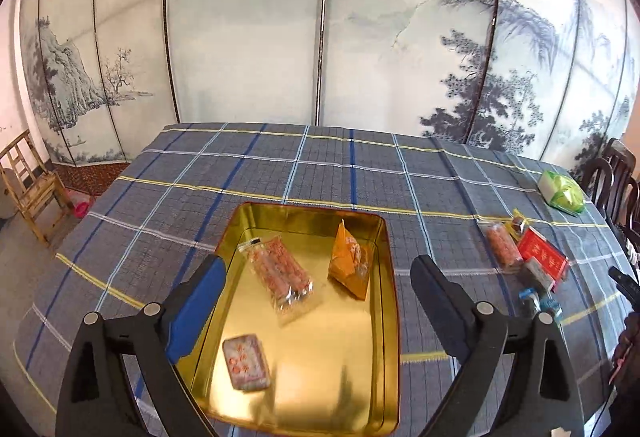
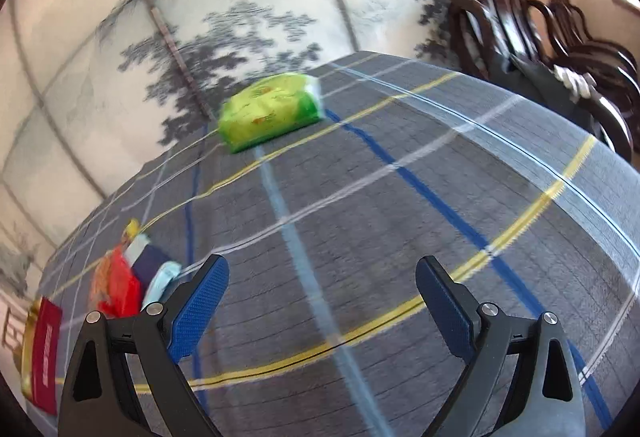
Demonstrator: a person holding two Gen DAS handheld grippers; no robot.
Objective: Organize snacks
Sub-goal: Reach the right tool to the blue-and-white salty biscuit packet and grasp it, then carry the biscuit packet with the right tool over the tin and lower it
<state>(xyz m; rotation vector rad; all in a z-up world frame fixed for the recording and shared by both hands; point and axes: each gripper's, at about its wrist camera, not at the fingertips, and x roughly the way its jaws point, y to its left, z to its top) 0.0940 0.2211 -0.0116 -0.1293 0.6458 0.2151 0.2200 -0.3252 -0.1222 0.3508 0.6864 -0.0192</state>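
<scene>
Now left gripper (image 1: 318,269) wide, empty — over gold tin (image 1: 384,317), three snacks inside.

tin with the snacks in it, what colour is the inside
Shiny gold inside the tin, with a thin red outer edge at the rim; clearest in the left wrist view.

From the left gripper (image 1: 318,273) we look steeply down, close over the gold tin (image 1: 384,237). From the right gripper (image 2: 322,277) we skim the tablecloth (image 2: 400,221). Both views share the green packet (image 1: 562,193) ahead and the pile of snacks (image 2: 120,281) between them.
</scene>
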